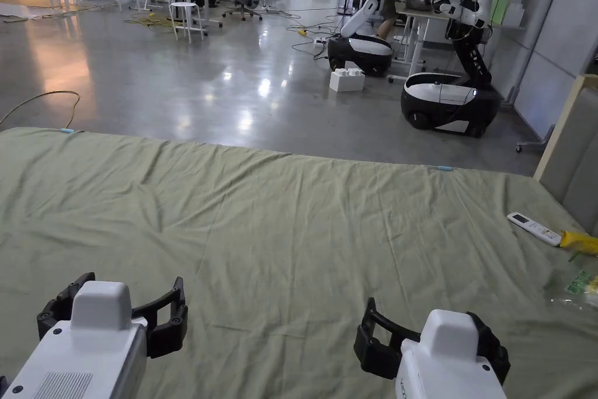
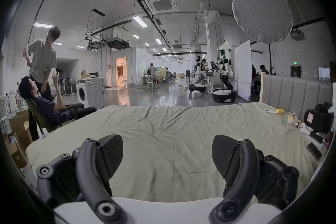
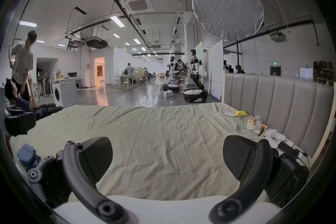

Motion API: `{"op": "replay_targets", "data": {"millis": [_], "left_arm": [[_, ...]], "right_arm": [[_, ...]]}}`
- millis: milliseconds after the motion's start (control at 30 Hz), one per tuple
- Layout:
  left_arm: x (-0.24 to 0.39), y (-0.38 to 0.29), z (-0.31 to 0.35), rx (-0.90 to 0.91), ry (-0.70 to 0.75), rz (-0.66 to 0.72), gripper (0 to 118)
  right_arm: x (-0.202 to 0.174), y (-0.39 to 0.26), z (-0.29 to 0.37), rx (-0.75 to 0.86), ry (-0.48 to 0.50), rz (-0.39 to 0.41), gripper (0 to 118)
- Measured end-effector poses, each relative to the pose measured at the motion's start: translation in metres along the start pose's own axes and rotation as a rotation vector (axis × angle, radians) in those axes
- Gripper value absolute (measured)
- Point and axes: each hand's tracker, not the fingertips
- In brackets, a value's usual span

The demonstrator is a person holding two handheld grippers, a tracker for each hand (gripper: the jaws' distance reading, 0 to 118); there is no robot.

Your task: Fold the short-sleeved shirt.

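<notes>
A wrinkled pale green sheet (image 1: 292,225) covers the bed in front of me, and I see no shirt lying on it. At the bed's left edge in the right gripper view sits a blue bundle of cloth (image 3: 27,153); what it is I cannot tell. My left gripper (image 1: 125,295) hovers low over the near left of the sheet, open, with nothing between its jaws (image 2: 167,153). Over the near right hovers my right gripper (image 1: 429,324), also open and holding nothing (image 3: 168,157).
A white remote (image 1: 534,228), a yellow item (image 1: 579,241) and snack wrappers (image 1: 578,286) lie by the padded headboard (image 1: 575,155) on the right. Wheeled robots (image 1: 449,99) stand on the floor beyond the bed. Two people (image 2: 41,68) are at the bed's left side, near a washing machine (image 2: 91,93).
</notes>
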Motion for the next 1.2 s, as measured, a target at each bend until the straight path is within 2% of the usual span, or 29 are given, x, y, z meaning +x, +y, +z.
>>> {"op": "replay_targets", "data": {"millis": [167, 367, 467, 800, 933, 1200], "left_arm": [[0.001, -0.001, 0.0, 0.009, -0.011, -0.017, 100], [-0.005, 0.001, -0.003, 0.011, 0.036, 0.053, 100], [-0.006, 0.0, -0.003, 0.024, 0.05, 0.055, 101], [-0.01, 0.004, -0.004, -0.009, 0.026, 0.072, 101], [-0.011, 0.003, -0.005, -0.021, 0.021, 0.068, 101], [-0.012, 0.0, -0.007, -0.042, 0.016, 0.064, 101]], "right_arm": [[-0.003, 0.006, -0.005, -0.05, -0.034, -0.052, 118], [0.003, 0.014, -0.007, -0.087, 0.056, -0.146, 118], [0.003, 0.02, -0.01, -0.107, 0.042, -0.168, 118], [-0.002, 0.027, -0.023, -0.223, -0.064, -0.171, 118], [-0.009, 0.023, -0.026, -0.247, -0.124, -0.096, 118], [-0.011, 0.013, -0.03, -0.271, -0.113, -0.083, 118]]}}
